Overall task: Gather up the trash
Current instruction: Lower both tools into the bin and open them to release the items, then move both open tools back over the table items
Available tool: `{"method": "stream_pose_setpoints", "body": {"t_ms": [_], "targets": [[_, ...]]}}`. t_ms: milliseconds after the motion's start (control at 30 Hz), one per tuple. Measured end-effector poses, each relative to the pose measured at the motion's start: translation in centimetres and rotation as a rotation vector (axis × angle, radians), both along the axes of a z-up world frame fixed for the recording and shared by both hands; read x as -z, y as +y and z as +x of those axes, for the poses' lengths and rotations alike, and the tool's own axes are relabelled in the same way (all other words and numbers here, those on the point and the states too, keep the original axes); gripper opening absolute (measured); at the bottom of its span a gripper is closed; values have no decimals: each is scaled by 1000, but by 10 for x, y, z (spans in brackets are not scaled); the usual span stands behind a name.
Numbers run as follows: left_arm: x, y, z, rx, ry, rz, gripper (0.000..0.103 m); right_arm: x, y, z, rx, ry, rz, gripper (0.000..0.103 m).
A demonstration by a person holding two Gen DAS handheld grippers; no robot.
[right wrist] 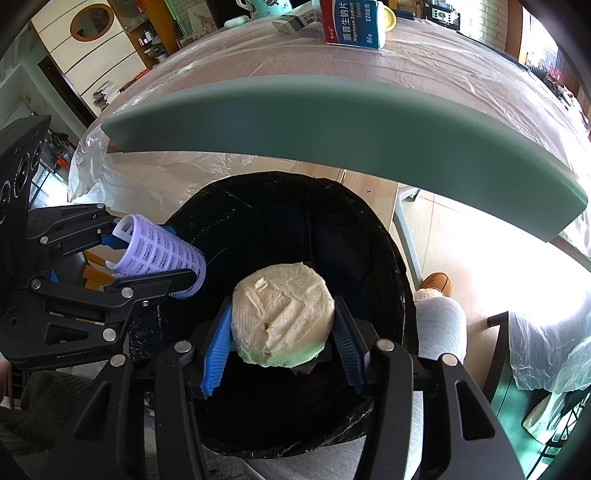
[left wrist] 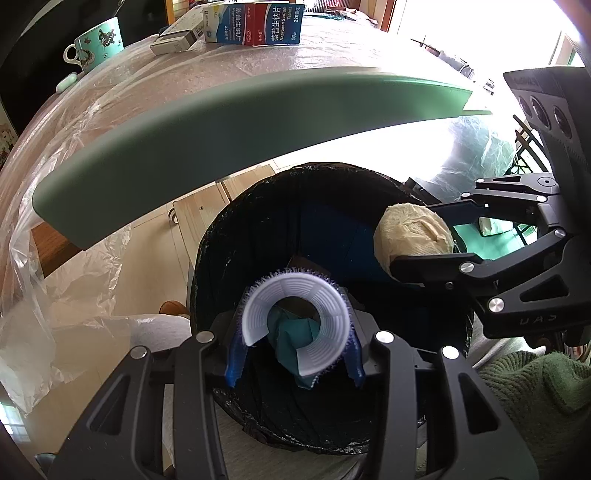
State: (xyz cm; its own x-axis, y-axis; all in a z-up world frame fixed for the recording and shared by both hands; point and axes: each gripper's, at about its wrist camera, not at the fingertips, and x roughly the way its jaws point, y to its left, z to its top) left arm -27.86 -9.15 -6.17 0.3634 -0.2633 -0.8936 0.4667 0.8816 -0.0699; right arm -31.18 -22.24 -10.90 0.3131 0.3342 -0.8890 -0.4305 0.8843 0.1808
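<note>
The left gripper (left wrist: 295,343) has its blue pads pinching a lilac hair roller (left wrist: 295,314), a hollow plastic tube with bristles, seen end-on from its own camera. In the right wrist view the same roller (right wrist: 159,258) lies across the jaws at the left of the frame, over the near-left rim of the bin. The right gripper (right wrist: 282,343) is clamped on a crumpled wad of cream paper towel (right wrist: 282,314), the pads pressing on both its sides; from the left camera that wad (left wrist: 413,236) hangs at the right, over the bin's far-right edge.

Both pieces of trash hang above the open mouth of a round waste bin lined with a black bag (left wrist: 258,206), which sits on the floor below the table edge. Something teal shows through the roller's bore, down in the bin; what it is I cannot tell.

Beyond the bin a grey-green foam strip (left wrist: 221,122) runs along the near edge of a table under clear plastic sheeting (left wrist: 74,155). On the far side stand a naproxen tablet box (left wrist: 273,26), a teal mug (left wrist: 99,44) and smaller packets.

Judging by this, picking up and carrying are done for these two items; only the release into the bin is left. The near table shows no further loose trash, though much of it is hidden.
</note>
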Motion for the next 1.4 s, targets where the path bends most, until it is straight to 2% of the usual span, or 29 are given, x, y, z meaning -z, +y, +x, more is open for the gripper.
{"method": "stream_pose_setpoints", "body": {"t_ms": [600,667,700,733,767,1067,1133,1233,1267,1333,1367,1400], "targets": [[0,-1,1,-6,1,2,44,1,1,1,-1,2,-13,51],[1,1,1,-5,11,-16,54,0,1,-1,-1,-10,-14,52],[1,2,1,-16,14,-18,70,-1,0,-2,4,-21,-15,58],[1,3,1,-26,10,-15,75,-2,-1,-2,10,-31,-19,64],[0,5,1,-30,5,-17,75,-5,-3,-3,23,-44,-19,74],[-11,13,-3,-47,-21,-16,75,-22,-17,-3,71,-76,13,75],[-24,14,-8,-52,-51,-22,75,-32,-22,-7,80,-101,28,75],[-60,17,-19,-36,-146,-62,75,-65,-29,-15,77,-190,71,76],[-75,20,-21,-33,-189,-82,76,-80,-32,-16,80,-242,77,81],[-99,26,-21,-51,-271,-118,99,-108,-39,-12,117,-352,73,94],[-111,29,-20,-65,-318,-145,101,-118,-42,-7,134,-393,75,99],[-121,32,-16,-76,-352,-174,101,-128,-45,1,147,-429,81,99]]}}
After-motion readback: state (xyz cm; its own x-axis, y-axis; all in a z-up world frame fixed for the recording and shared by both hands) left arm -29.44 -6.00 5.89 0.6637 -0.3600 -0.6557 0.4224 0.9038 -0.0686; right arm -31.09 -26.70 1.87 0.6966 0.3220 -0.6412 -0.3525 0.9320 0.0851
